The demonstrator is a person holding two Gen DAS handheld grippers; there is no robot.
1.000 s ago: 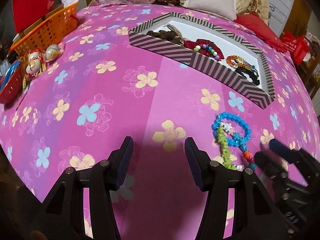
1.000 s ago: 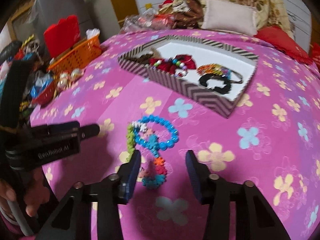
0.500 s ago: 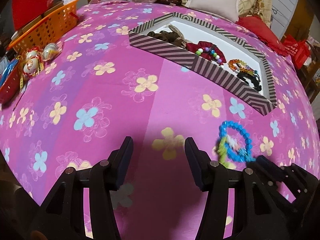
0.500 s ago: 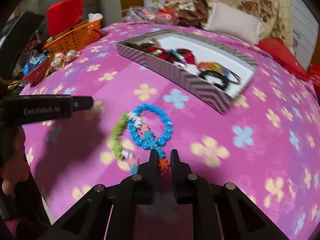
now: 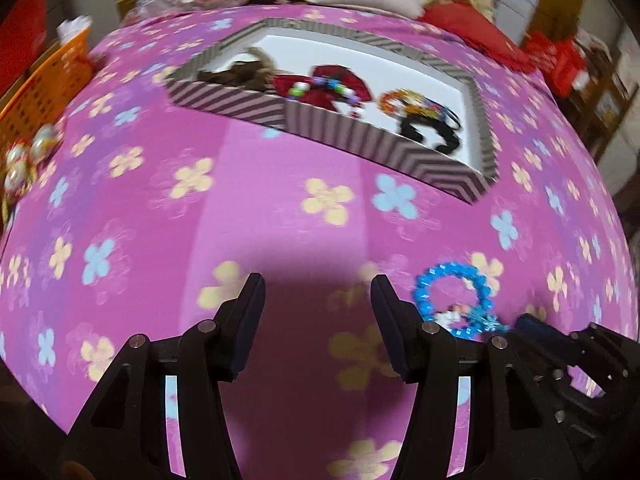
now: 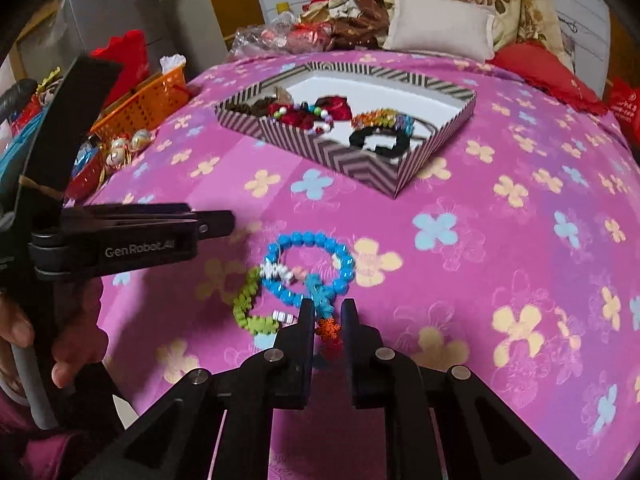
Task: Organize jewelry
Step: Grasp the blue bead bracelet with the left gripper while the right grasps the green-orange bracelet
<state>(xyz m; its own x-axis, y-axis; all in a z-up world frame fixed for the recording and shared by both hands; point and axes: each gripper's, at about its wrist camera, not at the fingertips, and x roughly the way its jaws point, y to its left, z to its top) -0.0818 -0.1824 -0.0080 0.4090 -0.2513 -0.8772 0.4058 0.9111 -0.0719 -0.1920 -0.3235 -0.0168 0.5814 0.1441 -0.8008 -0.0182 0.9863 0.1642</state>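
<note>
A blue bead bracelet (image 6: 308, 237) with a green strand (image 6: 245, 309) and an orange charm lies on the pink flowered cloth. My right gripper (image 6: 328, 309) is shut on its turquoise tail, just in front of the ring. To the left, my left gripper (image 6: 226, 222) hovers above the cloth with a person's hand (image 6: 16, 332) on its handle. In the left wrist view my left gripper (image 5: 318, 292) has nothing between its opening jaws. There the bracelet (image 5: 452, 269) sits right of them, with the right gripper (image 5: 522, 322) at its edge. A striped tray (image 6: 360, 168) beyond holds scrunchies and bracelets.
An orange basket (image 6: 148, 100) and shiny round ornaments (image 6: 128, 146) crowd the left edge of the cloth. A pale pillow (image 6: 440, 24) and a red cushion (image 6: 548, 76) lie behind the tray. Bare flowered cloth spreads to the right of the bracelet.
My right gripper has shut on the bracelet's tail, and the bracelet has shifted with it. The left gripper has swung across, so the tray and bracelet sit more centrally in its view.
</note>
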